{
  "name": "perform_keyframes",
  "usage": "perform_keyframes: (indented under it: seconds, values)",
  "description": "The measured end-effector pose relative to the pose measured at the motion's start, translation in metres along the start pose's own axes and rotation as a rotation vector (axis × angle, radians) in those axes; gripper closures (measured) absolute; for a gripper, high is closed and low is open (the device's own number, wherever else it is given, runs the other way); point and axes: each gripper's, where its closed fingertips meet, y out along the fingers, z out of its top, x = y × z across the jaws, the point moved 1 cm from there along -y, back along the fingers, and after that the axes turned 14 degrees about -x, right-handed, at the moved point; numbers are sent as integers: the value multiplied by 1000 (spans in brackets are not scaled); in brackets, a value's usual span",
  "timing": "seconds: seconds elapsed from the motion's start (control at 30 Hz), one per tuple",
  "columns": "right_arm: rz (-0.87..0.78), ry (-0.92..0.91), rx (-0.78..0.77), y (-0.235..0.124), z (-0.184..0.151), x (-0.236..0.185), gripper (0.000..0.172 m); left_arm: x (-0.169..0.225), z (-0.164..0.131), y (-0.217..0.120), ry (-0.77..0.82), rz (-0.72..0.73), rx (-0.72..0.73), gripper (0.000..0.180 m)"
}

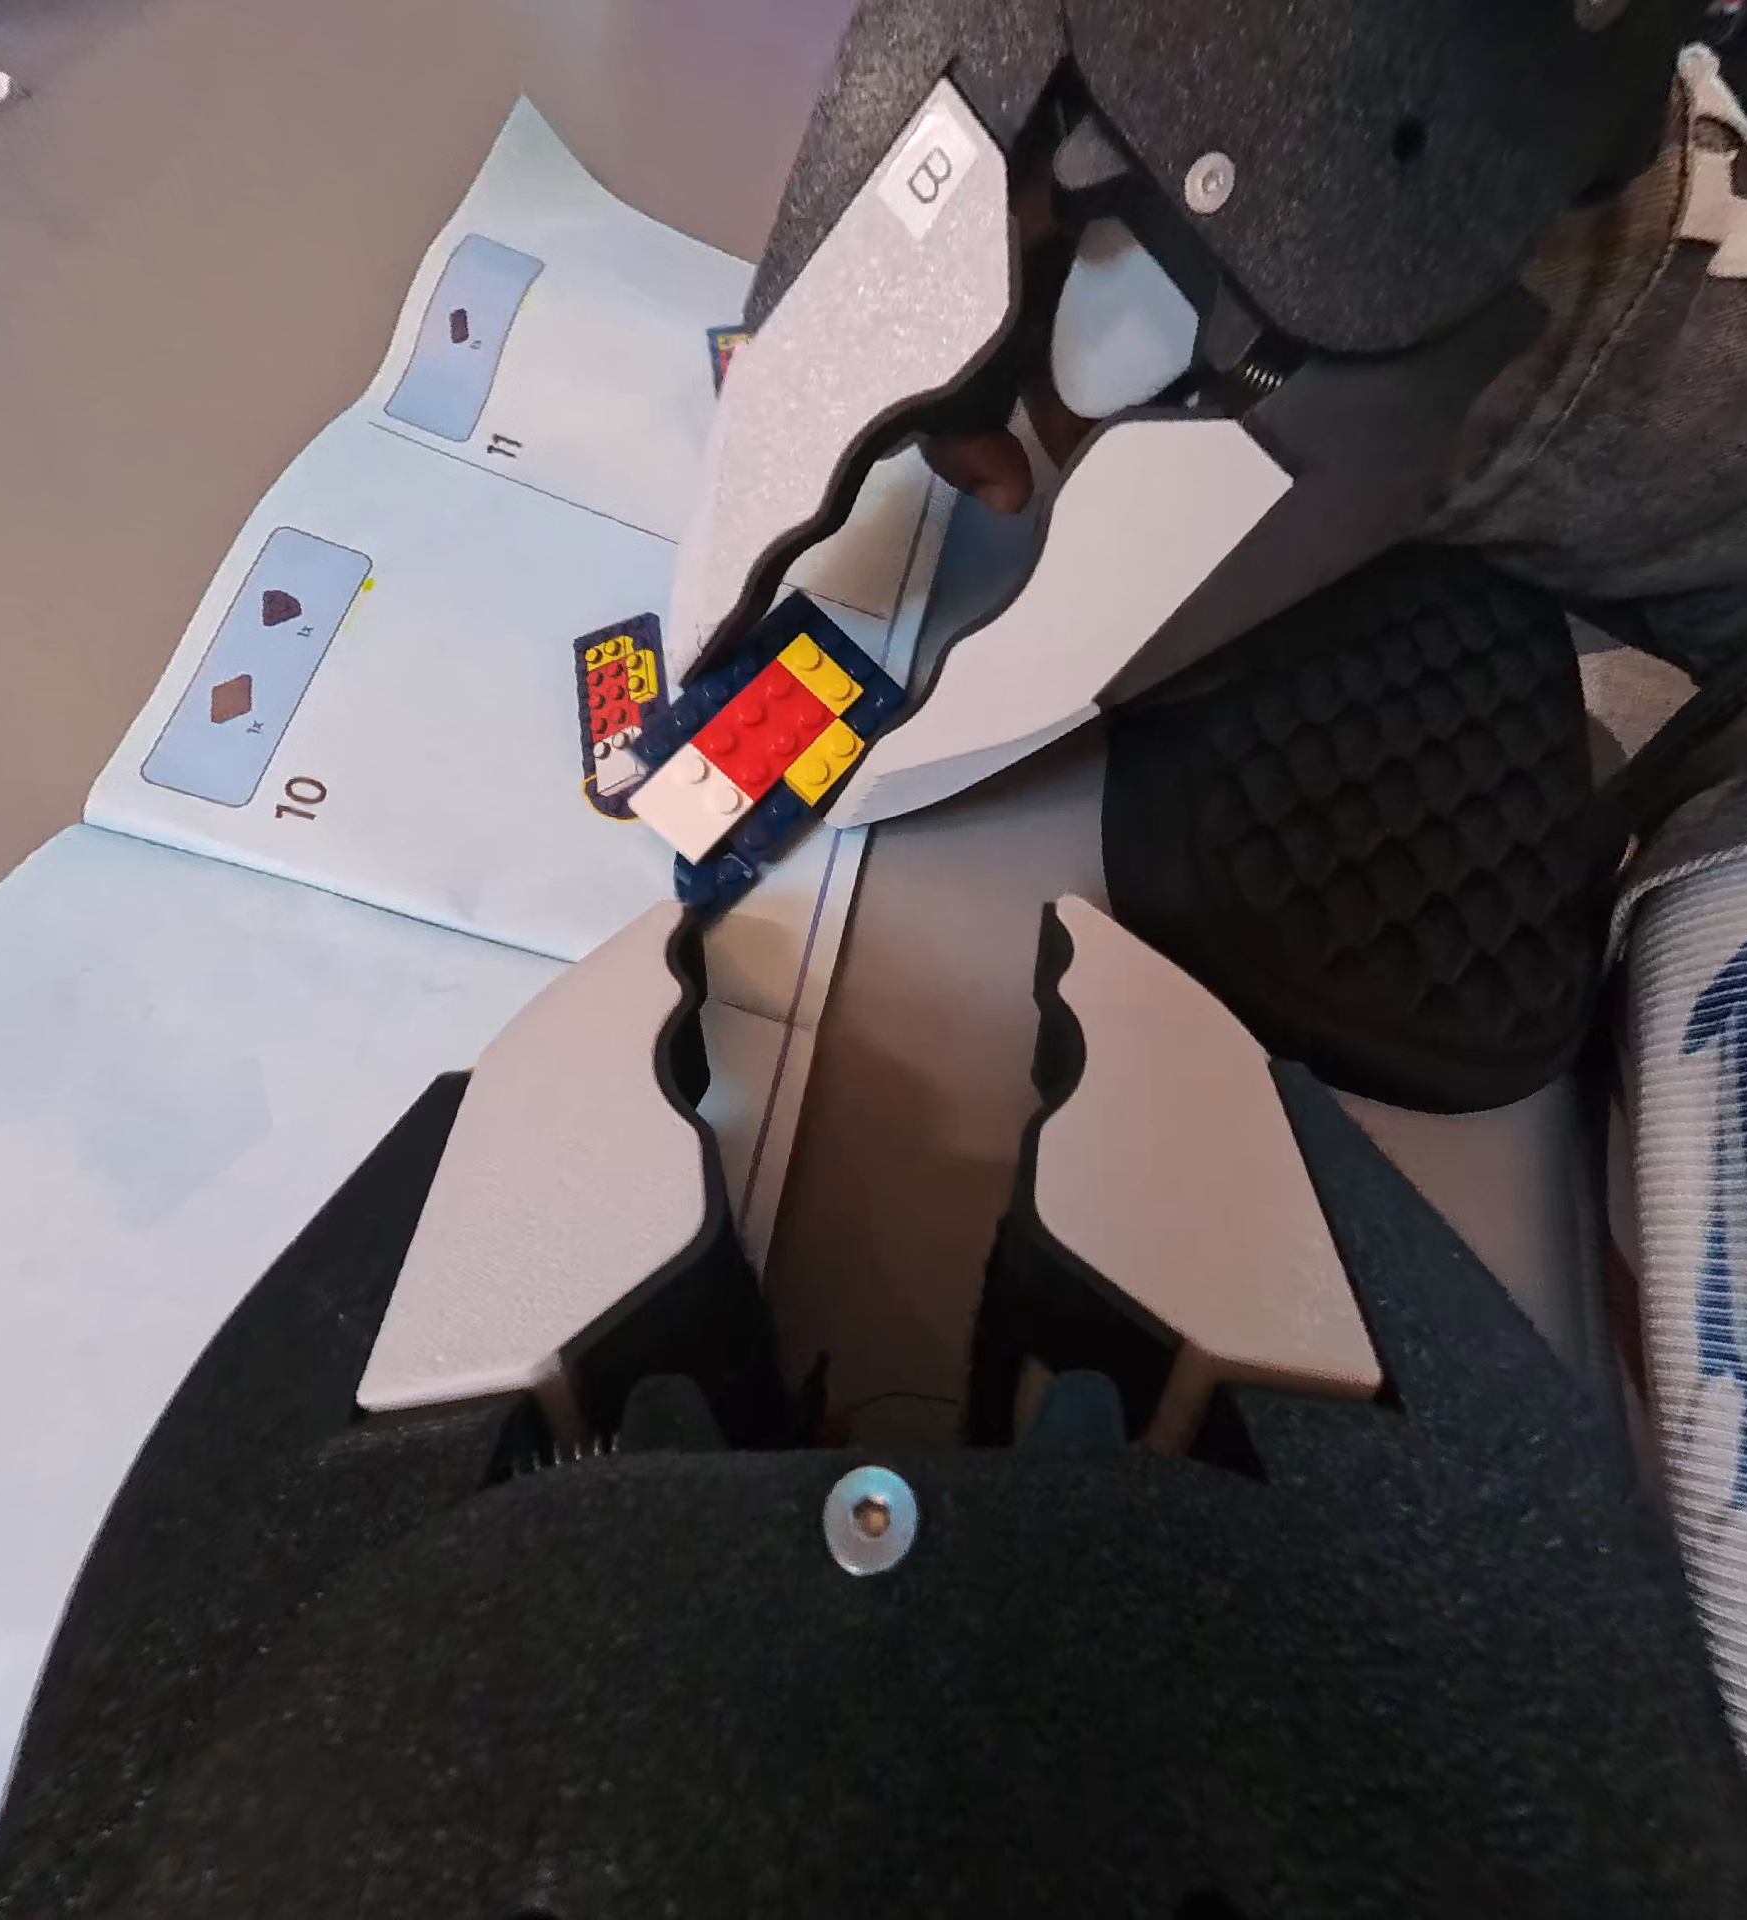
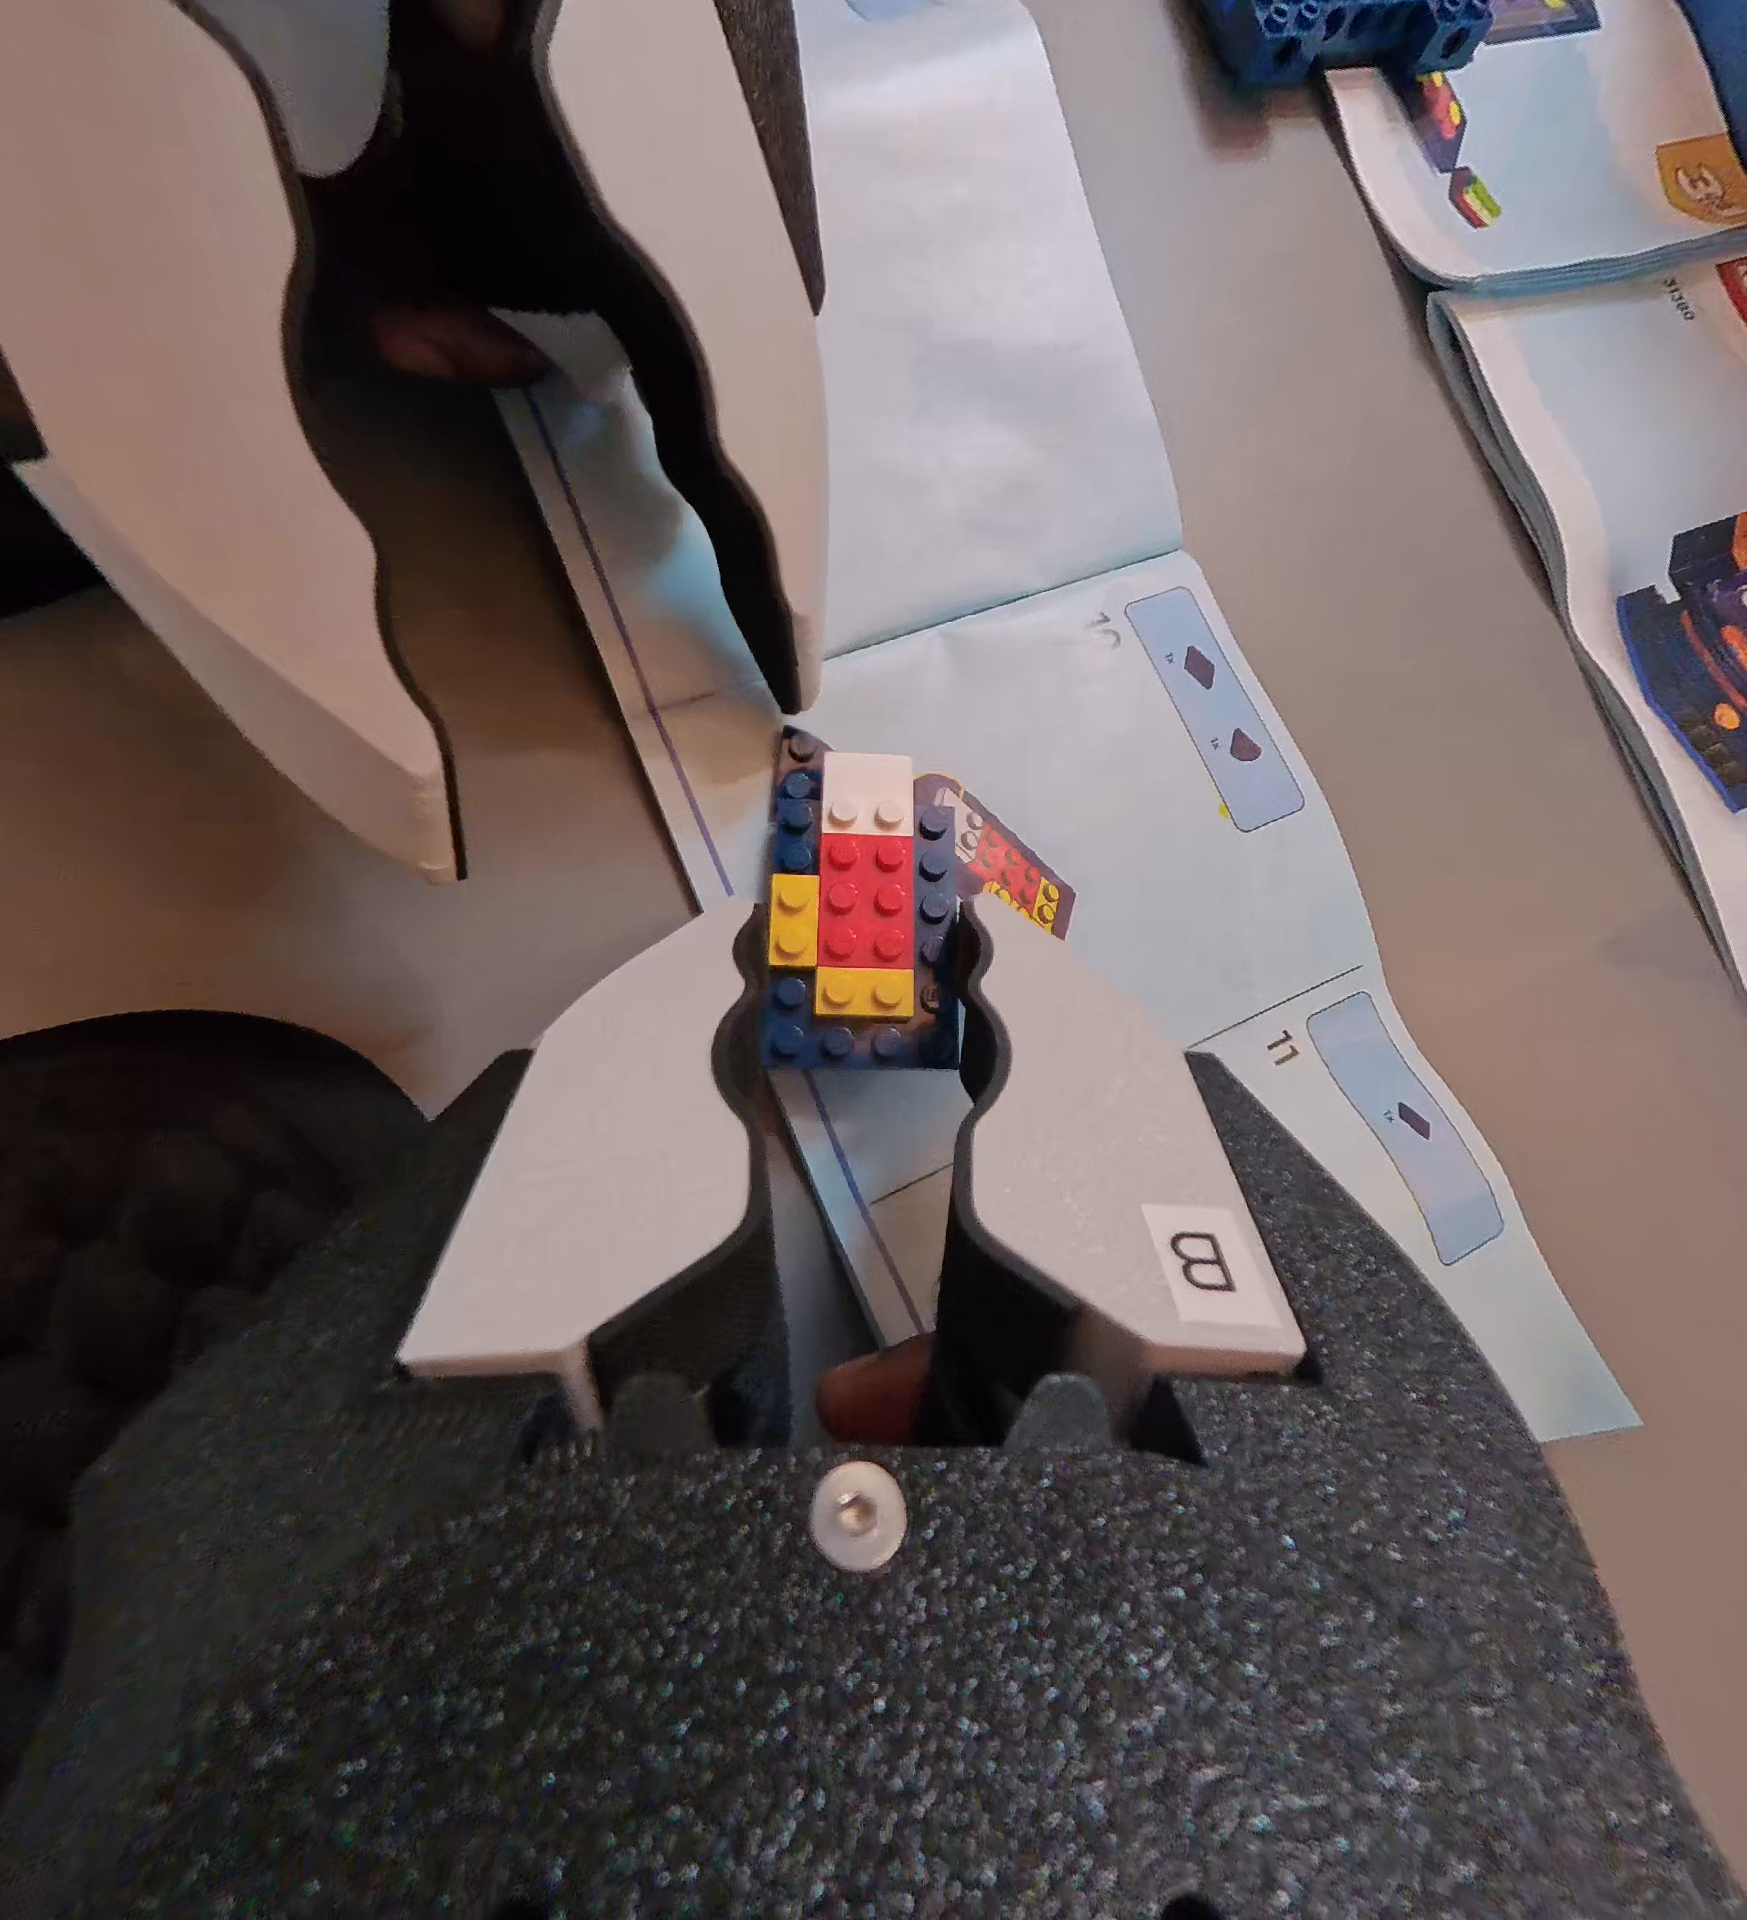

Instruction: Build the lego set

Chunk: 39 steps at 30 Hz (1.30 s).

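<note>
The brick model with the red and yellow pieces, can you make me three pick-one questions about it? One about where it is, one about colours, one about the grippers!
1. Where is the brick model?
A in the right gripper
B flat on the table
C on a closed booklet

2. How many yellow bricks are on it?
A none
B two
C five

3. The left gripper is
A open
B clamping the model
C holding paper

Answers: 1 A, the gripper's fingers press its dark blue sides above the open instruction booklet. 2 B, two yellow bricks border the red one. 3 A, only bare table shows between its fingers.

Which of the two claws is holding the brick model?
The right claw: its fingers clamp the blue-based brick model. The left claw is open and holds nothing.
</note>
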Motion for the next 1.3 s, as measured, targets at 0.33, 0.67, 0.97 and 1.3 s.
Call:
perform_keyframes:
  seconds: [0.33, 0.67, 0.97, 1.3]
  values:
    - [11, 14, 8, 0, -2, 0, 138, 0, -3, 3, -6, -9, -19, 120]
    - [99, 24, -41, -7, -11, -9, 138, -1, -3, 2, -2, 0, -23, 118]
    - [105, -35, -51, -1, -3, -6, 137, 12, -6, 6, 79, 0, -66, 121]
    - [95, 32, -22, -5, -5, 1, 138, -8, 13, -2, -66, -40, 70, 89]
